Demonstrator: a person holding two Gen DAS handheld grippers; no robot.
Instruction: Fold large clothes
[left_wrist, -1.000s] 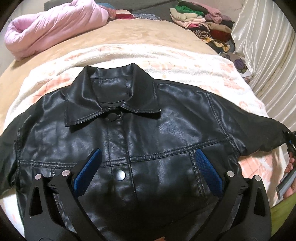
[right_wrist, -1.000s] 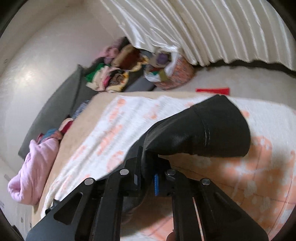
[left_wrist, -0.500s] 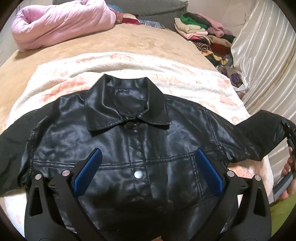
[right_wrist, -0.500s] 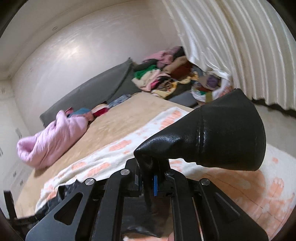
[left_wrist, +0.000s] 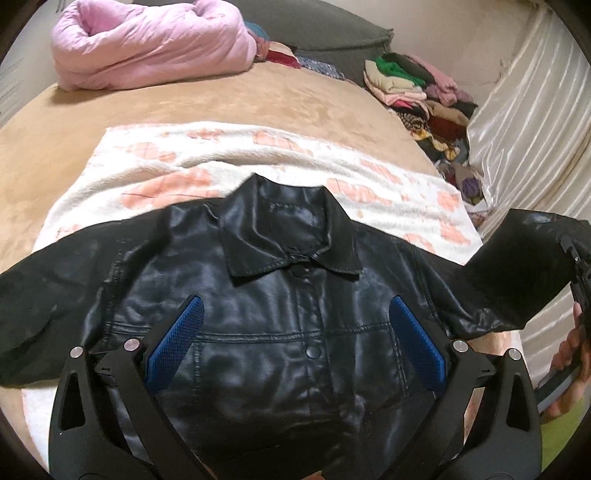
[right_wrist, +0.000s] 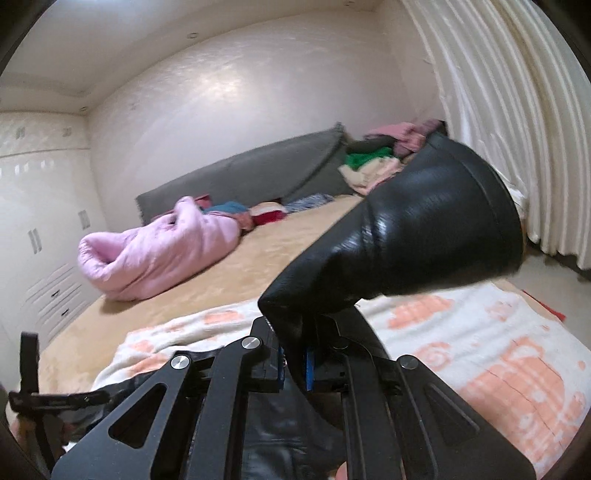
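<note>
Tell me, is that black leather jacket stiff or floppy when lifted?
Probably semi-stiff: the sleeve pinched in the right claw flares open like a cone instead of drooping. The glossy leather jacket looks slippery, and likely heavy for its size.

The right gripper (right_wrist: 295, 363), clamped on the sleeve (right_wrist: 424, 225) of the black leather jacket (left_wrist: 266, 325), now holds the cuff well above the peach-patterned blanket (right_wrist: 498, 354), where a second ago it lay low. In the left wrist view that sleeve rises toward 3 o'clock, and the jacket sits lower in frame.
</note>
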